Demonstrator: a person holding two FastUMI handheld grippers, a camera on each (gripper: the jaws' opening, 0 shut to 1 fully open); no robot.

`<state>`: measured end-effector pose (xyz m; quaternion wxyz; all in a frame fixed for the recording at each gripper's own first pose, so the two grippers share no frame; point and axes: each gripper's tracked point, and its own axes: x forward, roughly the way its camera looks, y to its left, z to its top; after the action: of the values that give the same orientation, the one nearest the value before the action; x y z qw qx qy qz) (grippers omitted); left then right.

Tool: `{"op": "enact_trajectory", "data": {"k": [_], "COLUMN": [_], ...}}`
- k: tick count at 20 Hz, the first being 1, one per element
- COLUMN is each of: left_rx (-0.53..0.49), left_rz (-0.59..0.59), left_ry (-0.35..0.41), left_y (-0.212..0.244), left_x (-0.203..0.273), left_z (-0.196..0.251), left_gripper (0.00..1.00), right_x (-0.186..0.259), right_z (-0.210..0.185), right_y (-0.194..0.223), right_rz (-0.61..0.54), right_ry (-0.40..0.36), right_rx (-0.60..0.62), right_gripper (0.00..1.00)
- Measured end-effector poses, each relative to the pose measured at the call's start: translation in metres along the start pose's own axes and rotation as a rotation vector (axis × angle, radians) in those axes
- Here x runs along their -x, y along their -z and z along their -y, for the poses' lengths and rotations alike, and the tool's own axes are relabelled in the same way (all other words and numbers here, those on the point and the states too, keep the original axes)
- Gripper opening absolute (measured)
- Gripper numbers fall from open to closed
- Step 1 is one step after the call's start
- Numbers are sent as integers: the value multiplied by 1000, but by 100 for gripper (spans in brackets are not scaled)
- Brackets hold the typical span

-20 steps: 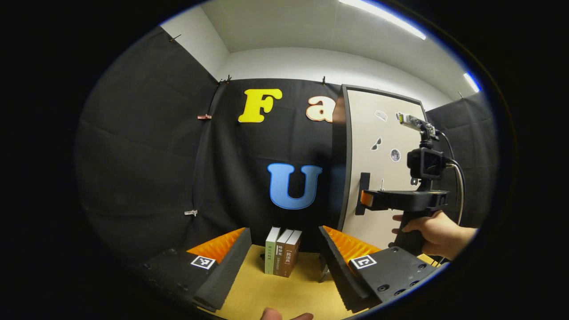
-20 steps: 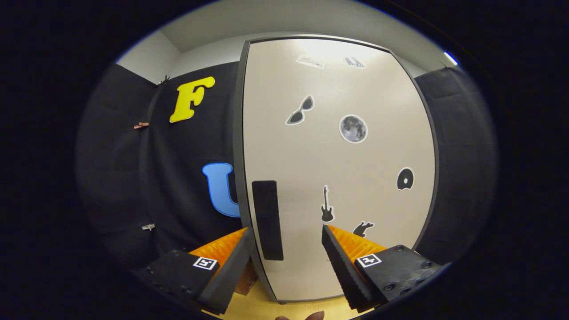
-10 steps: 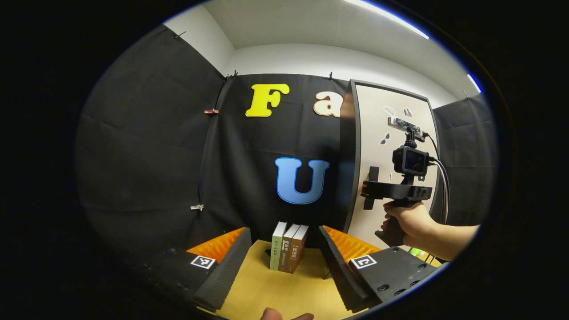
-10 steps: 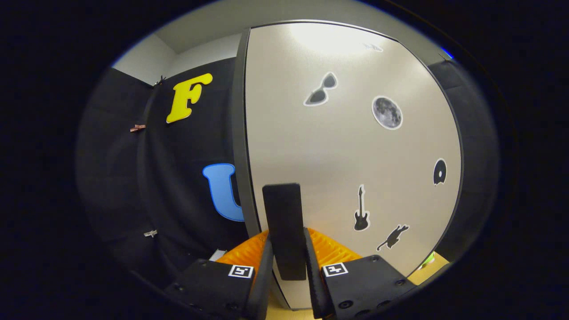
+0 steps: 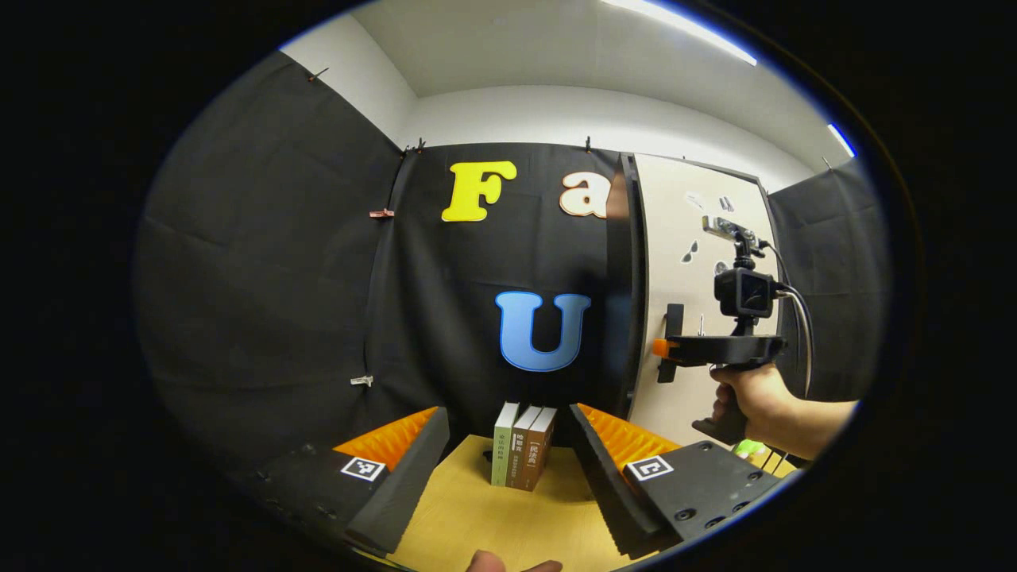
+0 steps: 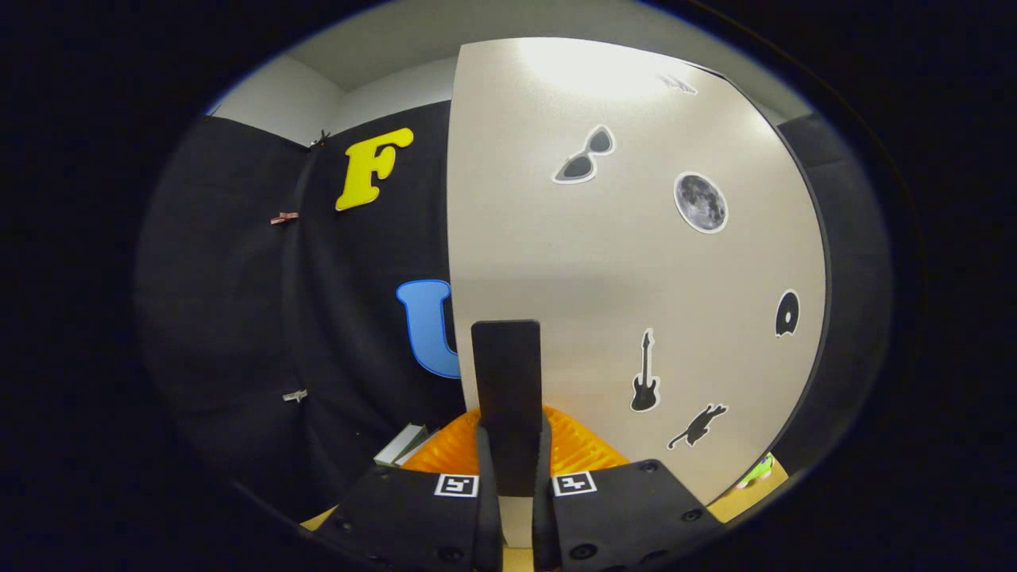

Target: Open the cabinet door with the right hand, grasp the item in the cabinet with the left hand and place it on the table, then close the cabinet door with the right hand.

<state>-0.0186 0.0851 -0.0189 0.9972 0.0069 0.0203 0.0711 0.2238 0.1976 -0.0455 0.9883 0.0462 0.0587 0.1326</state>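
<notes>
The beige cabinet door [image 6: 636, 262] carries several stickers and a black upright handle [image 6: 506, 357]. My right gripper [image 6: 515, 465] is shut on the lower part of that handle, one finger on each side. In the left gripper view the same door [image 5: 699, 230] stands at the right, where a hand [image 5: 755, 401] holds the right gripper [image 5: 663, 348] against the handle [image 5: 674, 318]. My left gripper [image 5: 506, 419] hangs open over the wooden table [image 5: 469, 524] with nothing between its fingers. The cabinet's inside is hidden.
Three books [image 5: 522, 455] stand upright on the table against the black cloth, straight ahead of the left gripper, and their tops [image 6: 405, 445] peek out left of the door. Something small and green [image 6: 755, 473] lies by the cabinet's lower right corner.
My right gripper moved up to the handle and closed on it. The door's left edge has shifted, its dark frame no longer visible beside it. The left gripper stayed open, drifting only slightly.
</notes>
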Motion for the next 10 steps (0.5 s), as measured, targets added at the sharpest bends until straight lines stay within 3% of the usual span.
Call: {"op": "enact_trajectory", "data": {"k": [10], "left_rx": [-5], "left_rz": [-10], "left_ry": [45], "left_y": [-2], "left_x": [21], "left_z": [32], "left_gripper": [94], "right_x": [63], "right_z": [18], "right_y": [-7], "right_rz": [25], "right_ry": [-83], "right_rx": [-35], "right_gripper": [18]}}
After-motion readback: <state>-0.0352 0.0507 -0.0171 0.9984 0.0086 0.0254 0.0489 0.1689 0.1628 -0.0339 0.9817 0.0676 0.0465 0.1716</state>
